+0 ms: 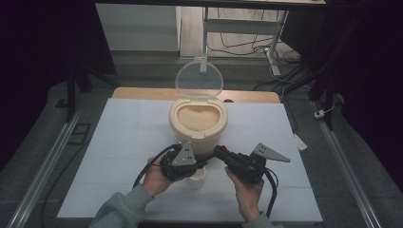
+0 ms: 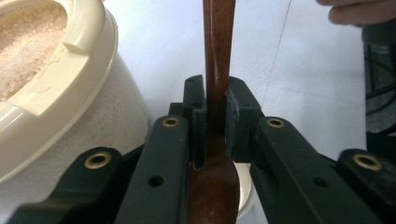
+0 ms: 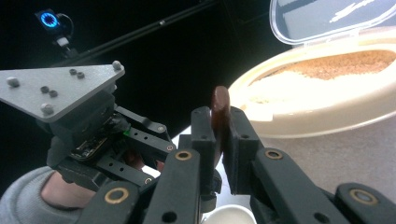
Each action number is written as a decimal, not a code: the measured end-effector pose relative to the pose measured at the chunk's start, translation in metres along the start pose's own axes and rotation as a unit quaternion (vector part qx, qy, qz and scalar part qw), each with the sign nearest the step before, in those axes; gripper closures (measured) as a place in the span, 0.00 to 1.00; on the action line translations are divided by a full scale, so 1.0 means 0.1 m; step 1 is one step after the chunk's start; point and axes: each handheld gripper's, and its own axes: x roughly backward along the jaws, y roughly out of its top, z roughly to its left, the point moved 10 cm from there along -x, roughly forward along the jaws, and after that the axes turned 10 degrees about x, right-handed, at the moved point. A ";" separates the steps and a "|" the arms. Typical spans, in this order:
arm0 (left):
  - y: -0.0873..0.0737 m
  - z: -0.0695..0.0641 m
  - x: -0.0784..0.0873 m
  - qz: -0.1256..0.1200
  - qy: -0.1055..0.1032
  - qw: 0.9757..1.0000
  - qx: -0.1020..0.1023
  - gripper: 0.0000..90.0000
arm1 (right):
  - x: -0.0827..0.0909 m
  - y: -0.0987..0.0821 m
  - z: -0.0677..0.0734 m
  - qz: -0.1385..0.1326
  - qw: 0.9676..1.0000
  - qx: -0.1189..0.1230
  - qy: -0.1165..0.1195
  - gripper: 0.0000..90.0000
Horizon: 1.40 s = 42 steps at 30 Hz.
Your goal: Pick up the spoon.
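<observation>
Both pairs of jaws closed tight on one brown wooden spoon (image 2: pixel 218 60) — left gripper (image 2: pixel 217 116) near the bowl end, right gripper (image 3: pixel 220 133) near the handle tip — apparently a handover, above a small white cup (image 1: pixel 196 176), just before the open rice container (image 1: pixel 198 124)

both hand-held tools are matte black: the left gripper (image 1: pixel 202 165) at lower centre of the high view, the right gripper (image 1: pixel 215 153) beside it. each carries a grey three-cornered plate (image 3: pixel 58 88) studded with small round screws, and brass-ringed pivots (image 2: pixel 170 122) dot the black jaw links. black cables (image 1: pixel 273 190) trail toward the bottom edge. the person wears grey-green sweatshirt sleeves (image 1: pixel 121 209).
</observation>
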 end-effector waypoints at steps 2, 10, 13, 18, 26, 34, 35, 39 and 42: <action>0.02 0.01 0.03 -0.010 0.000 1.000 0.014 0.85 | 0.01 0.02 0.00 -0.010 1.000 -0.005 0.005 0.92; -0.07 0.09 0.29 -0.029 0.014 0.997 0.071 0.44 | 0.14 0.15 -0.10 -0.043 0.999 -0.005 0.001 0.93; -0.19 0.13 0.39 -0.031 0.014 0.995 0.093 0.38 | 0.15 0.17 -0.13 -0.048 0.999 -0.004 0.002 0.93; -0.45 0.24 0.58 -0.030 0.027 0.991 0.125 0.31 | 0.18 0.21 -0.18 -0.050 0.999 0.006 0.002 0.93; -0.87 0.44 0.80 -0.030 0.049 0.983 0.173 0.27 | 0.22 0.25 -0.21 -0.052 0.998 0.019 -0.003 0.93; -1.22 0.52 0.91 -0.017 0.069 0.978 0.194 0.25 | 0.33 0.31 -0.29 -0.057 0.998 0.033 -0.015 0.93; -1.26 0.52 0.92 -0.015 0.073 0.978 0.194 0.24 | 0.35 0.31 -0.30 -0.057 0.998 0.033 -0.019 0.92; -1.40 0.54 0.92 -0.012 0.078 0.976 0.204 0.24 | 0.40 0.36 -0.33 -0.066 0.997 0.034 -0.023 0.93; -1.48 0.58 0.87 -0.010 0.078 0.974 0.215 0.24 | 0.43 0.41 -0.35 -0.071 0.996 0.041 -0.028 0.92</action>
